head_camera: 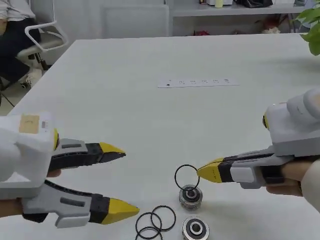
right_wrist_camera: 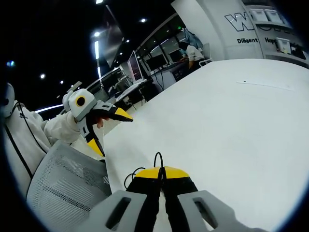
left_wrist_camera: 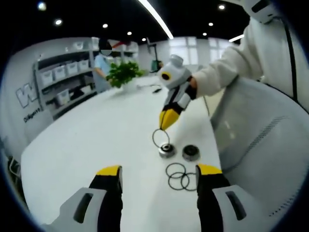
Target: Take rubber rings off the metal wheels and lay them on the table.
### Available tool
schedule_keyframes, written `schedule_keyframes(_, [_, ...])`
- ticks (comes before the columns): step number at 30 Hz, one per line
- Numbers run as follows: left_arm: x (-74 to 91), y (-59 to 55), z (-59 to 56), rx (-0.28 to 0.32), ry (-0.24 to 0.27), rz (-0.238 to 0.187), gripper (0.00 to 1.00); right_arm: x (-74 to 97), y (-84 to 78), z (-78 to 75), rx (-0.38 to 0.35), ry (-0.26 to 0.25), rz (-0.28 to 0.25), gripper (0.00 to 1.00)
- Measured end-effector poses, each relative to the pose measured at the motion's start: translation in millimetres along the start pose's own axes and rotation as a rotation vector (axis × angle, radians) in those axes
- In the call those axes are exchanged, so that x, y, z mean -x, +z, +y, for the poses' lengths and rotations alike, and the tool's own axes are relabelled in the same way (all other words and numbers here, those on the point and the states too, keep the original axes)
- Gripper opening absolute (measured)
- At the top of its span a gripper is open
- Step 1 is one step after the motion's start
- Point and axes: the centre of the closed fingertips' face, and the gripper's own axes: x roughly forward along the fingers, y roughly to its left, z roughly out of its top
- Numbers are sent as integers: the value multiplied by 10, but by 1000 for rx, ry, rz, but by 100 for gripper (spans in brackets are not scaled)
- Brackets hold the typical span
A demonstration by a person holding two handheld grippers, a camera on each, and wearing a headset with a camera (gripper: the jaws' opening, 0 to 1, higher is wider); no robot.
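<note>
My right gripper (head_camera: 201, 173) is shut on a thin black rubber ring (head_camera: 186, 176), which it holds upright just above a metal wheel (head_camera: 190, 195). The ring's lower edge reaches the wheel's top. A second metal wheel (head_camera: 195, 228) lies nearer the front edge. Several loose black rings (head_camera: 155, 222) lie flat on the white table (head_camera: 150, 100), left of that wheel. My left gripper (head_camera: 122, 181) hovers open to the left, with nothing between its jaws. In the left gripper view, the ring (left_wrist_camera: 161, 137) hangs from the right gripper (left_wrist_camera: 167, 122) over the wheel (left_wrist_camera: 166, 151).
A pale printed strip (head_camera: 198, 82) lies mid-table, farther back. A green plant (head_camera: 312, 27) stands at the far right corner. A chair (head_camera: 44, 39) stands beyond the table's left edge. Shelves with bins (left_wrist_camera: 63, 77) line the far wall.
</note>
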Motion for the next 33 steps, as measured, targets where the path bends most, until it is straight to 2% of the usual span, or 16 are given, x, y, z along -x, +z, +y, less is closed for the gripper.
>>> schedule_keyframes(4, [155,-52,0,8,23,8,68,-14,17,37,14,7,8,0])
schedule_keyframes(13, [431,-121,30,63,98,-16,75,-90,83,181,39,44,23,0])
schedule_keyframes(21, [525,-250,-53,101,125,-5,79,-199,66,285,56,79,47,0])
schedule_keyframes(33, [650,-364,-80,150,177,-7,84,-411,8,470,79,141,92,0])
